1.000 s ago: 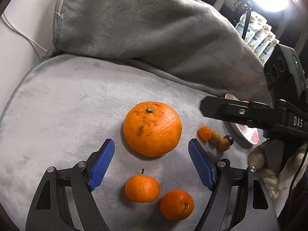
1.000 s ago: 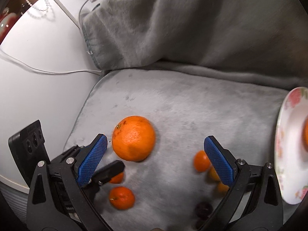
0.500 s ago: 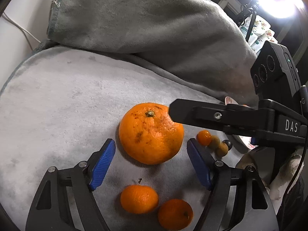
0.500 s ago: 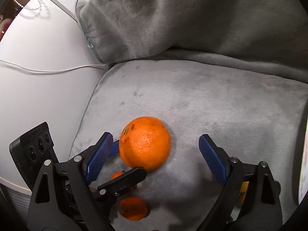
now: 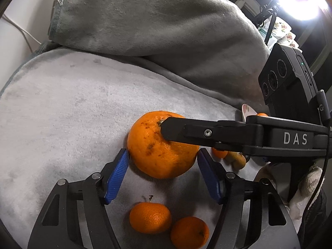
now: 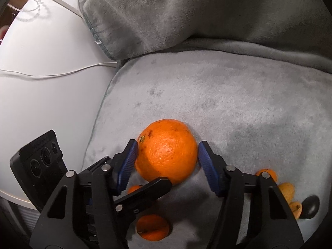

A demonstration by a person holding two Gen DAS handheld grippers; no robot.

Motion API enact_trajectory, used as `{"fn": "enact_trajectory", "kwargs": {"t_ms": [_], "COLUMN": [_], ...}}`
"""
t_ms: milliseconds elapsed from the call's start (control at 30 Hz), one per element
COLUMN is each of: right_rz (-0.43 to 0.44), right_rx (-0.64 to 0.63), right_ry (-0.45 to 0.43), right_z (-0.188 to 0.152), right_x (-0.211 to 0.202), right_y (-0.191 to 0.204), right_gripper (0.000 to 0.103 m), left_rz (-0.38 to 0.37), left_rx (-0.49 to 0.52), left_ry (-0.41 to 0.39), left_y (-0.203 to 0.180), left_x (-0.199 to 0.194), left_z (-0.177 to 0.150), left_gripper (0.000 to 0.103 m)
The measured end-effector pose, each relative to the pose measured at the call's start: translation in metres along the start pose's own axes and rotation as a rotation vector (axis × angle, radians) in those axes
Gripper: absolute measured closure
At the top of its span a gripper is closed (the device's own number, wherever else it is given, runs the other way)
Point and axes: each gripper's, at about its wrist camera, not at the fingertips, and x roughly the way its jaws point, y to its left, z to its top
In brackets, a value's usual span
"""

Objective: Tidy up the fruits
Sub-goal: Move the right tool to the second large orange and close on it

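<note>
Orange [image 6: 167, 151] sits between both sets of jaws: right gripper [image 6: 167, 155] has just closed onto it, left gripper [image 5: 162, 164] narrowing, pads barely apart.

I count 1 big orange [image 5: 161, 157] btwn the jaws, 2 small mandarins [image 5: 150, 217] just below it. Approx 4 tiny fruits [image 5: 236, 158] to the right, 1 plate [image 5: 247, 112].

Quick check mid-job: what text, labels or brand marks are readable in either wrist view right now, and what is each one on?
"DAS": white letters on the black arm of the right gripper, in the left wrist view.
A single white mark like "G" on the black camera unit edge: partly cut off, not readable.
Faint embossed line on the black camera unit in the right wrist view: too small to read.
The large orange carries no label.
</note>
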Motion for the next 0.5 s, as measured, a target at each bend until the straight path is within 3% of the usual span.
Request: {"fn": "enact_trajectory", "kwargs": {"t_ms": [500], "right_rz": [-0.005], "right_rx": [-0.008], "right_ry": [-0.015], "right_z": [-0.004], "right_x": [-0.010], "right_y": [0.002], "right_gripper": [0.041], "left_rz": [0.000], "left_rx": [0.011], "left_ry": [-0.011], "left_y": [-0.011], "left_x": [-0.009], "left_z": [-0.002], "left_gripper": [0.036]}}
